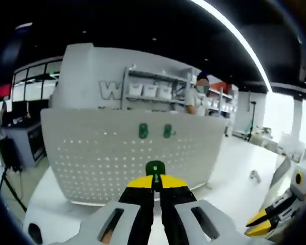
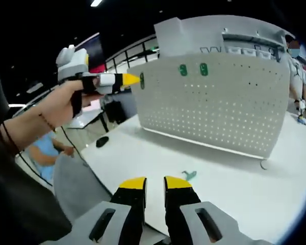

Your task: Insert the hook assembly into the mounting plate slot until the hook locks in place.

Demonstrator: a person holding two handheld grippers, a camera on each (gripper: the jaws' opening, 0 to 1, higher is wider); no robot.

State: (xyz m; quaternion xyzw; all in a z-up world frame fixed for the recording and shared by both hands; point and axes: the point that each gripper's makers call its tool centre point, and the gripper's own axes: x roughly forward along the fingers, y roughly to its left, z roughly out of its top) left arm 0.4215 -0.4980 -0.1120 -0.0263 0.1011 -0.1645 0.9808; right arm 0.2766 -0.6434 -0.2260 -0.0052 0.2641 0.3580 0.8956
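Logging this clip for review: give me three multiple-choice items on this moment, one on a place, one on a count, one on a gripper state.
1. Where does the loose green hook lie?
A. on the white table in front of the pegboard
B. on a shelf
C. on the floor

2. How many green hooks are already mounted on the pegboard?
A. none
B. two
C. five

3. What is the left gripper doing?
A. open and empty
B. shut on a green hook
C. holding a cable

Key: 1 A, it rests on the table ahead of the right gripper; 2 B, a pair sits near the board's top; 3 B, a green hook sticks out between its closed tips.
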